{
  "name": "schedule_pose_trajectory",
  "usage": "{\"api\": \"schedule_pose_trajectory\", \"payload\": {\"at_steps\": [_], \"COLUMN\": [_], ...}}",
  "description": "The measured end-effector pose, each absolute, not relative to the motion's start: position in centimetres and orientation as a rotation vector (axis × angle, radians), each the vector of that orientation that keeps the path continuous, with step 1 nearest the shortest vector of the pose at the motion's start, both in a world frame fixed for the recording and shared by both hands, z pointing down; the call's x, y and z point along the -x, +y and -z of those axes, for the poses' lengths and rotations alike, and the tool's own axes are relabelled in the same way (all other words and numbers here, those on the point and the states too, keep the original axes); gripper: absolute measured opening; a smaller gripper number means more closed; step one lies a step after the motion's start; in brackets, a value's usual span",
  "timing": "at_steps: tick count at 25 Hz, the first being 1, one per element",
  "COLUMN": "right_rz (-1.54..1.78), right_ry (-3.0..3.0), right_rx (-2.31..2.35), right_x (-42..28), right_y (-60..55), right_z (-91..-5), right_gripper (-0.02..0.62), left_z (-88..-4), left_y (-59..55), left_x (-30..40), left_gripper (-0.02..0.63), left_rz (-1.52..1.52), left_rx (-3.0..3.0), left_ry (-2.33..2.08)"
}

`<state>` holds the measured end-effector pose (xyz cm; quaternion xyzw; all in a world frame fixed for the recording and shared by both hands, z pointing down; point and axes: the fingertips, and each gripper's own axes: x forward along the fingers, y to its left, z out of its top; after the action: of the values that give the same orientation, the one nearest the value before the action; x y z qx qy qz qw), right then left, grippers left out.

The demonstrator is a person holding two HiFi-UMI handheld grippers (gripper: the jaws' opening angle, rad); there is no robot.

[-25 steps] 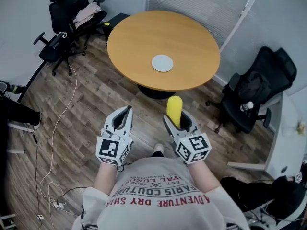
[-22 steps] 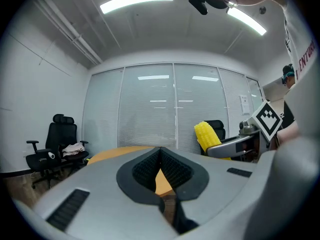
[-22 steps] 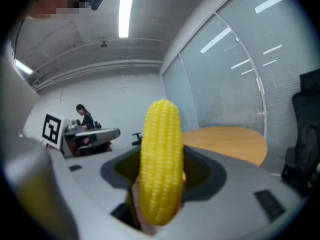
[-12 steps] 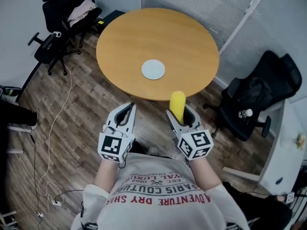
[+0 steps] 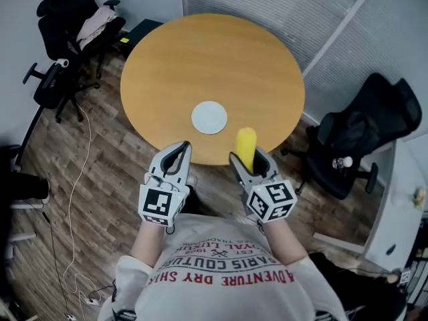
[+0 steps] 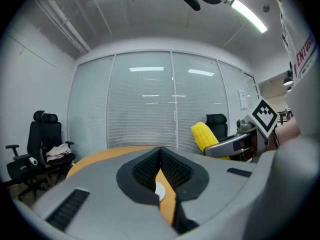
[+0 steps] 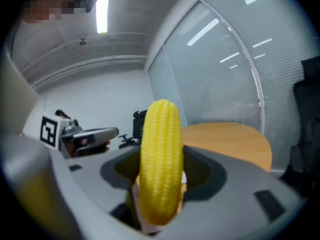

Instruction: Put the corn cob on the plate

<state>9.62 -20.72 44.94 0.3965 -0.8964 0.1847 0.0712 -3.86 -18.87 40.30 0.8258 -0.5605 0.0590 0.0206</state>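
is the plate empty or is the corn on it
Empty: the plate lies bare on the table, and the corn cob sits clamped in the right claw.

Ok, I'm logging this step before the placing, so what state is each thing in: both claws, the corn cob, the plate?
Left claw: shut, holding nothing.
Right claw: shut on the corn cob.
Corn cob: held in the air, sticking out past the claw tips, not yet on the plate.
Plate: empty, lying flat on the table.
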Motion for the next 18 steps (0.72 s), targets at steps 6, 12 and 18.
{"api": "schedule_pose_trajectory", "payload": {"at_steps": [6, 12, 18], "right_rz": [-0.595, -0.661, -0.749], "right_ry": [-2.631, -2.526, -2.372], "right_rx": [-1.301, -1.384, -1.407], "right_x": [-6.7, -3.9, -2.0], "right_y": [-27.1, -32.4, -35.4], "right_z": [-45.2, -47.7, -53.1], "right_gripper": [0.264, 0.265, 0.265], "left_z": [-40.0, -40.9, -43.5], "left_y": [-26.8, -33.5, -37.4], "left_x": [6.6, 9.3, 11.0], "left_gripper": [0.034, 0.034, 0.034], "left_rz": [-0.164, -0.167, -0.174], "left_rx": [-2.622, -2.688, -2.711], "left_ry": [-1.59, -1.455, -1.334]}}
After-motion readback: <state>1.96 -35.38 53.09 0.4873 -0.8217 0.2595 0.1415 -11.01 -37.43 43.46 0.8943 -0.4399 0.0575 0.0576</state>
